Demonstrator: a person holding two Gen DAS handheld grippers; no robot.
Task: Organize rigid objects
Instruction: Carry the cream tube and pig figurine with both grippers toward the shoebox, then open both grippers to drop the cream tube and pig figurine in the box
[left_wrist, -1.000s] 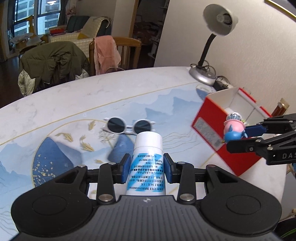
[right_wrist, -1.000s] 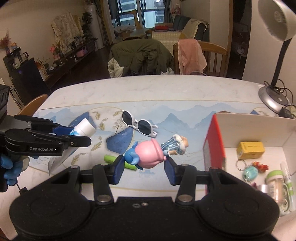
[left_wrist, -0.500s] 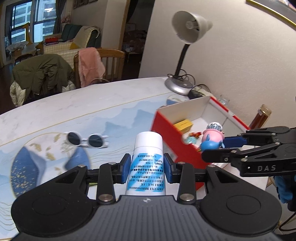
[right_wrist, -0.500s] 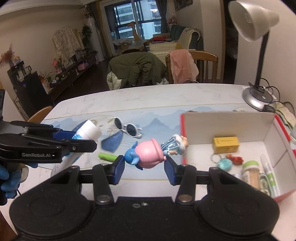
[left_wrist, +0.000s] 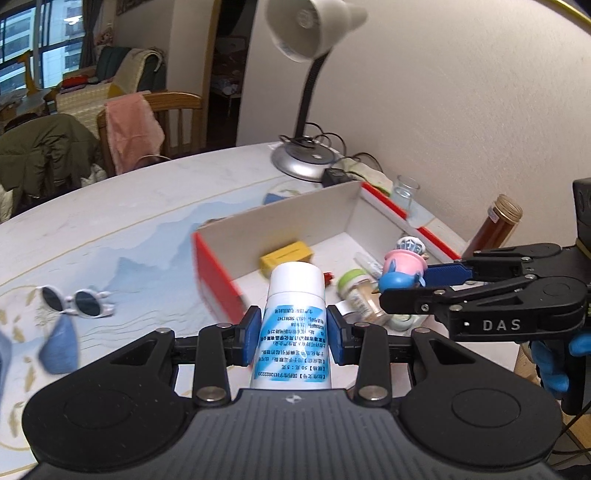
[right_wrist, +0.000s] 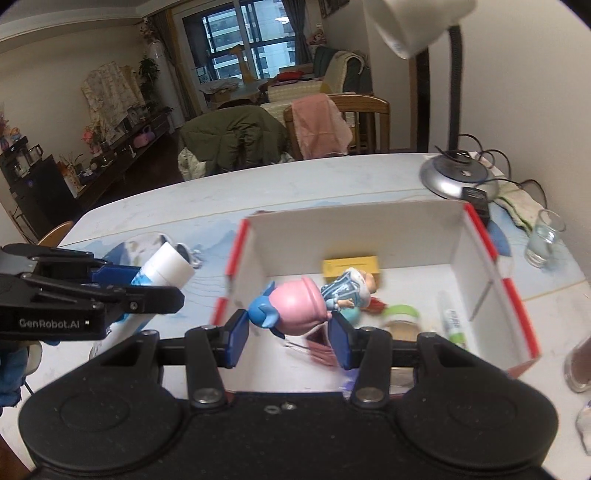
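From the left wrist camera, the left gripper (left_wrist: 291, 334) was clamped on a white tube (left_wrist: 293, 314) with a blue printed label, its blue pads pressed against the tube's sides and the white cap pointing away from the camera. Just beyond the cap sat the red-and-white box (left_wrist: 218, 273), open at the top, with a yellow block (left_wrist: 286, 254) and a green-lidded jar (left_wrist: 354, 286) inside. To the gripper's right, the right gripper (left_wrist: 417, 275) held a pink and blue figurine (left_wrist: 400, 266) over the box. Ahead and to the left, white sunglasses (left_wrist: 75, 302) lay on the table (left_wrist: 129, 206). A desk lamp (left_wrist: 314, 55) stood beyond the box.

From the right wrist camera, the right gripper (right_wrist: 286, 334) was closed on the figurine (right_wrist: 306, 308), which lay sideways between the blue pads, above the near part of the box (right_wrist: 491, 258). Past the figurine the yellow block (right_wrist: 351, 264) rested against the far wall, and a green and white tube (right_wrist: 452, 323) lay to the right inside the box. To the left, the left gripper (right_wrist: 147, 284) carried the white tube (right_wrist: 166, 266), still outside the box wall. A glass (right_wrist: 546, 238) stood to the right, outside the box.
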